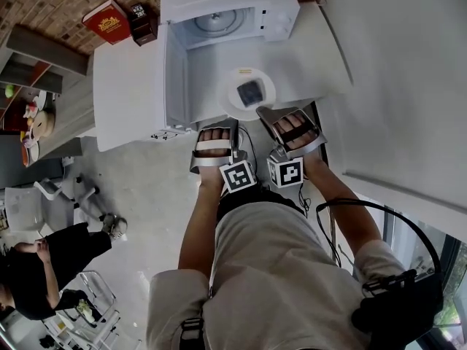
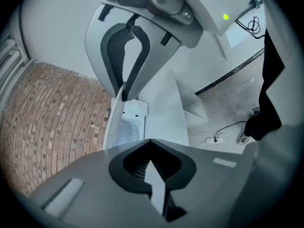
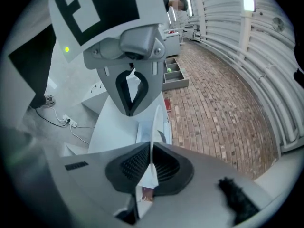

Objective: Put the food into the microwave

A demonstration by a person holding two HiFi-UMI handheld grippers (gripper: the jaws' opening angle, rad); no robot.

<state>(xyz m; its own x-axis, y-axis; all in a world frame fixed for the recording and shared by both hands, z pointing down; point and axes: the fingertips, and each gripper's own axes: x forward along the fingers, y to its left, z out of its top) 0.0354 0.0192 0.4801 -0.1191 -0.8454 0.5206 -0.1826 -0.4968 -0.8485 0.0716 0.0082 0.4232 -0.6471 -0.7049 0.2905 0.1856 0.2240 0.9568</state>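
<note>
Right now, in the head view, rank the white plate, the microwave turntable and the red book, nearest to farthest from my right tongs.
1. White round plate with dark food: rim gripped in the right tongs.
2. Round glass turntable: inside the open white microwave, beyond the plate.
3. Red book: far left, past the microwave's open door.

No words, brands or numbers can be read. Black-and-white square code markers, bearing no letters, stand on the marker cube (image 1: 238, 176) of the left gripper (image 1: 219, 124) and on the matching cube (image 1: 287, 171) of the right gripper (image 1: 271, 112). The red box (image 1: 108, 22) bears a gold emblem with lettering too small to read. Print on the dark box (image 1: 141, 22) beside it is likewise illegible.
</note>
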